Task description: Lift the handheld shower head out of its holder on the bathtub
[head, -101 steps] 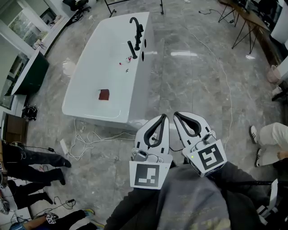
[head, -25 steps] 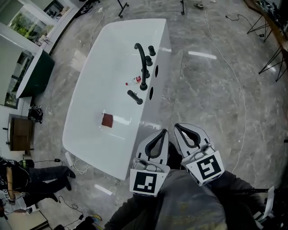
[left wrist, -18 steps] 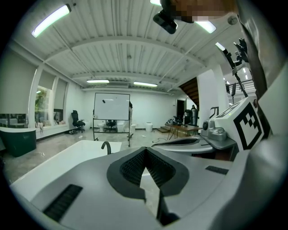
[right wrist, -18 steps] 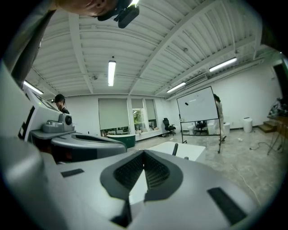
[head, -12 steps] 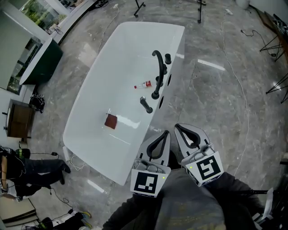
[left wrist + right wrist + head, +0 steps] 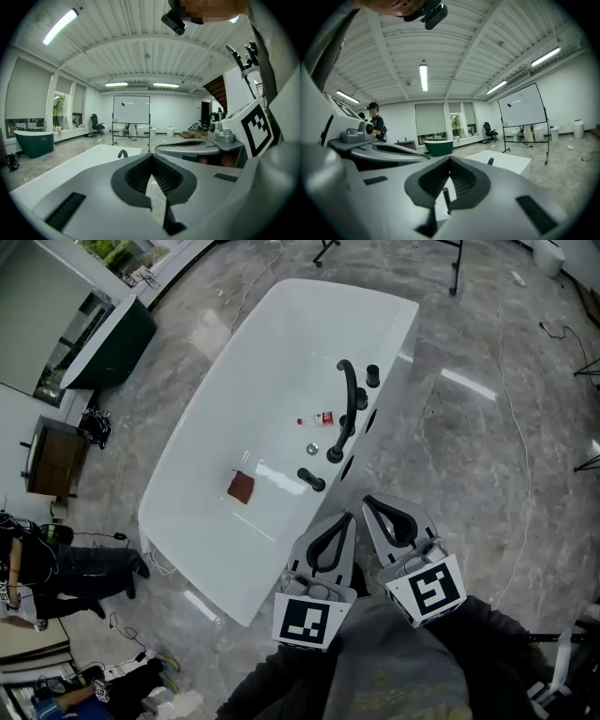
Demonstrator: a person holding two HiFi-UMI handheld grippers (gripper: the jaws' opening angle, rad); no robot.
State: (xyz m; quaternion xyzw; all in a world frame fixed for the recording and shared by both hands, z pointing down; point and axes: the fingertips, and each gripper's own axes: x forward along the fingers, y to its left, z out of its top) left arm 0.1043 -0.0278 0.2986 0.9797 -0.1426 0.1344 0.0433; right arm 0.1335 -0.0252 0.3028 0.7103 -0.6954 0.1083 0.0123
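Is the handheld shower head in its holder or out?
In its holder: the shower head sits on the bathtub rim beside the tap, untouched.

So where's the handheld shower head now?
Head view, centre: the shower head sits on the right-hand rim of the bathtub, just below the black faucet.

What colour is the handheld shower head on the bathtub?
The shower head is black, clearest in the head view.

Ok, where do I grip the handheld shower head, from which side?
Probably across the black handle of the handheld shower head, just above the bathtub rim. Come from the near floor side: it stands clear there, with the tall spout farther along.
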